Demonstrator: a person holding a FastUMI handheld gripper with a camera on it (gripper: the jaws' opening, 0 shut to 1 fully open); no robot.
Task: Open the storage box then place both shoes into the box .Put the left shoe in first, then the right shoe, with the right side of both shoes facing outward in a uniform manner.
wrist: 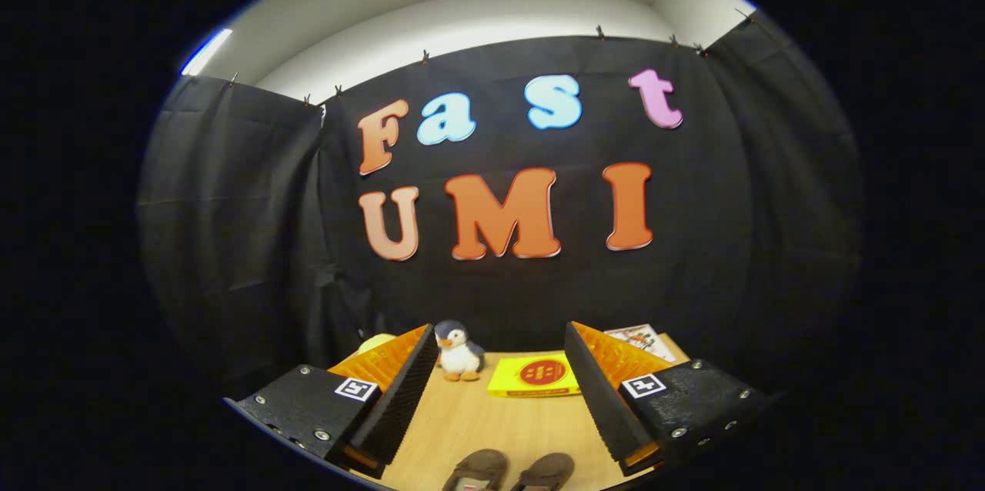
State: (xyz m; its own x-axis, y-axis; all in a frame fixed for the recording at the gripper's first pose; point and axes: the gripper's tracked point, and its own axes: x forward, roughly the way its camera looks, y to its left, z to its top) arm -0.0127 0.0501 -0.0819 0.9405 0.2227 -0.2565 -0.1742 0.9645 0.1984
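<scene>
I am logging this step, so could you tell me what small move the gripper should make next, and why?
Probably tilt the gripper down toward the table. Its fingers stand open and empty, aimed at the booth wall, while the two shoes lie low between them, barely in view. Beyond the fingers sit a toy penguin and a yellow box. A lower look should help locate the storage box.

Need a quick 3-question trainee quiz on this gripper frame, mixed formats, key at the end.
1. True or false: the gripper is shut on a shoe.
2. Which sits just ahead of the fingers on the wooden table? A) a penguin plush toy beside a flat yellow box B) a kettle C) a laptop
3. Fill in: the pair of brown shoes lies low between the two ____.

Key: 1 false, the fingers stand wide apart, holding nothing; 2 A; 3 fingers.
</scene>
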